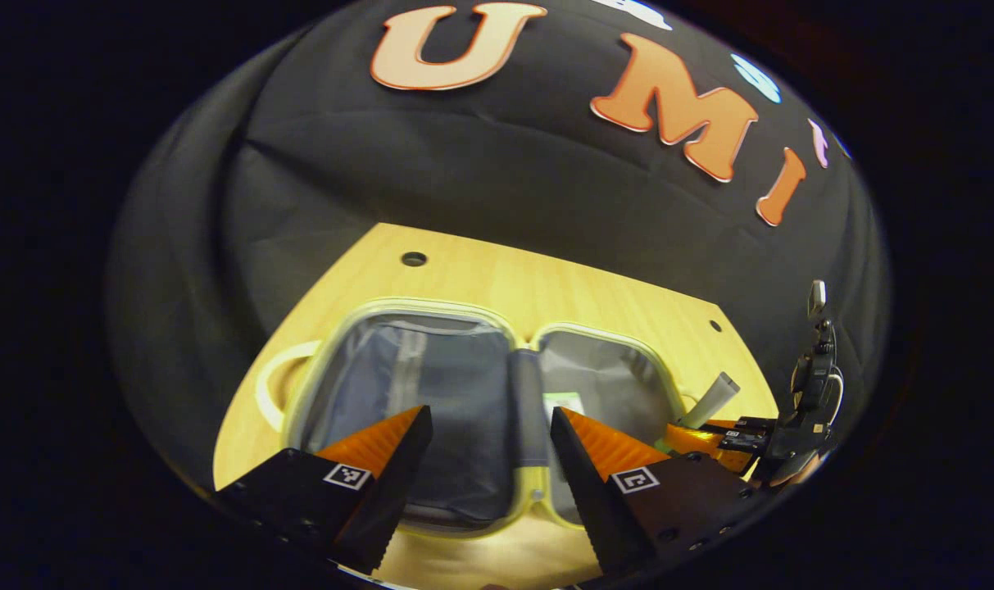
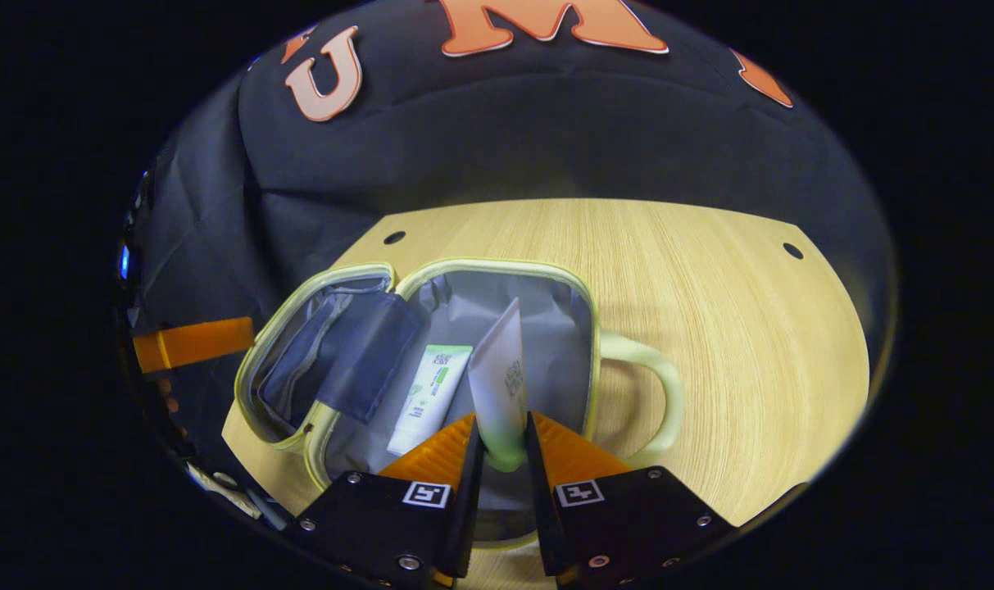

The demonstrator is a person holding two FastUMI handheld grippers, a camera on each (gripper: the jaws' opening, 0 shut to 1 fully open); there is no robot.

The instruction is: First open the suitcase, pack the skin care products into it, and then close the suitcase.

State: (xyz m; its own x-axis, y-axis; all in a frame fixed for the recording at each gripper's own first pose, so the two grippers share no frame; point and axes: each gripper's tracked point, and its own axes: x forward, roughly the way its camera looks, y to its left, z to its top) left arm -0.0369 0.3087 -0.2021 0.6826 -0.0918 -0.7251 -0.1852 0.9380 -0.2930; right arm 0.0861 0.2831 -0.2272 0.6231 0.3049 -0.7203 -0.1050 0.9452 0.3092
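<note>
**A:** What does the right claw (image 2: 503, 442) hold?

**B:** In the right gripper view its two fingers are clamped on the lower end of a pale tube (image 2: 499, 385), which stands tilted over the open suitcase (image 2: 497, 267), its flat crimped end pointing up and away.

**A:** And beneath the tube?

**B:** A second, white and green tube (image 2: 428, 398) lies flat on the grey lining of that same half, just beside the held one. The other half, with a dark inner pocket (image 2: 357, 352), is folded out on the far side of the hinge. A pale handle (image 2: 656, 385) juts from the suitcase's edge onto the wooden table (image 2: 726, 311).

**A:** The left claw (image 1: 490, 447)?

**B:** In the left gripper view it hangs wide open, gripping nothing, above the suitcase's (image 1: 419, 305) hinge. Off to the side the right claw (image 1: 714, 434) shows with the pale tube (image 1: 710, 400) rising from it.
</note>
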